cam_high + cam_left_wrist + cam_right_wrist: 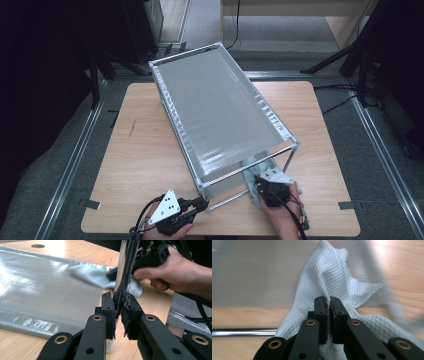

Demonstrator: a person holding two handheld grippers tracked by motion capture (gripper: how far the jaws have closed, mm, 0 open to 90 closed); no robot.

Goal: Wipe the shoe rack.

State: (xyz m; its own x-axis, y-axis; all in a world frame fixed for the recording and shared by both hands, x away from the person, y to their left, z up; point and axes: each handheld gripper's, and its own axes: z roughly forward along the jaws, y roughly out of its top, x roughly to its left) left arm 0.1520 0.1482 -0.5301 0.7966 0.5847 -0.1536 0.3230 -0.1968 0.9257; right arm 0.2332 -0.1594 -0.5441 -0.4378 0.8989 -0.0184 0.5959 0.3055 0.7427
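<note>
High view: dark room, grey floor w/ metal rails either side, light wooden table (145,150) in the middle. On it stands a metal-framed rack (220,112) w/ a grey fabric shelf stretched across the top, set at a slant across the tabletop. Left gripper (200,204) sits at the near front corner of the frame, by the upright post. Right gripper (258,186) is just right of it, low at the rack's near end, w/ a pale cloth (251,192) bunched under it.

Left gripper view: jaws clamped on the shiny corner post (124,267), pads tight either side, so it's steadying the frame. Past the post, the grey fabric (42,287) of the lower shelf lies flat, and the other hand (172,272) presses the cloth (92,275) against post and fabric edge.

Right gripper view: jaws pinched shut on a fold of the quilted cloth (329,275), which spills out both sides. Grey fabric behind, a chrome bar (242,332) low at left, tabletop beyond; right side blurred.

Judgement: wiping step is under way, prob. on the near corner/lower shelf edge, w/ the left holding the rack still. Next move calls for keeping the left clamp firm while the right drags the cloth along the fabric or bar, w/ enough downward press to keep contact, w/o letting the fold slip out of the pinch.
</note>
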